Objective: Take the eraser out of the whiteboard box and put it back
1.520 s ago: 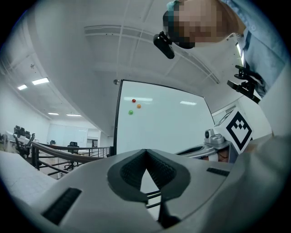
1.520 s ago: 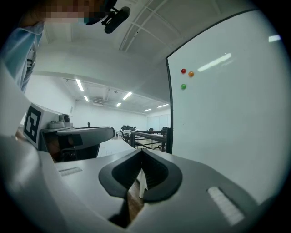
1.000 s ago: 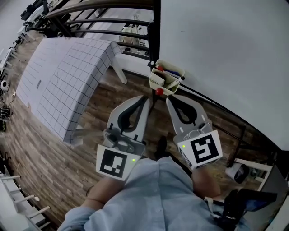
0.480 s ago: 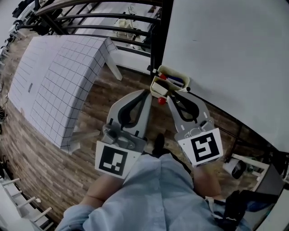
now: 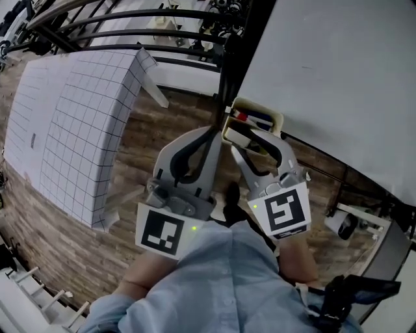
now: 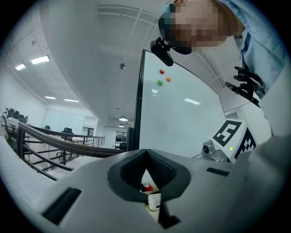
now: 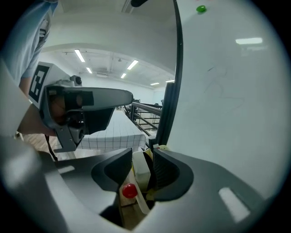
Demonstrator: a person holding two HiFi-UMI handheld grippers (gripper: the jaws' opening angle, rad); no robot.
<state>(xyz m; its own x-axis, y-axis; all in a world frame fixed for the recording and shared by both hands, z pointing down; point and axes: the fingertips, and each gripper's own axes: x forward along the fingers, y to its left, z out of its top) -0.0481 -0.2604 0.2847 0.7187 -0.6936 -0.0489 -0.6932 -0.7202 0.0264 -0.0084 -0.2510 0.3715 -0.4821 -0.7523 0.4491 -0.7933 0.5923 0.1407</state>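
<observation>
A cream whiteboard box (image 5: 261,108) hangs at the lower edge of the whiteboard (image 5: 325,65), with red and blue markers inside. The white eraser (image 5: 237,138) stands in the box's near side. My right gripper (image 5: 246,138) reaches into the box, and its jaws have just been opening. In the right gripper view the eraser (image 7: 140,170) stands between the jaws of the right gripper (image 7: 142,154) with a dark gap on its right side. A red knob (image 7: 129,190) sits on the box front. My left gripper (image 5: 212,132) is shut and empty just left of the box (image 6: 153,200).
A black whiteboard post (image 5: 237,58) rises right behind the box. A table under a gridded cloth (image 5: 78,123) stands to the left, with a dark railing (image 5: 130,19) beyond it. A stand foot (image 5: 344,224) sits on the wooden floor at the right.
Both grippers have moved forward to the box. The right gripper's jaws have spread and now straddle the eraser; the red knob is hidden under them in the head view.
</observation>
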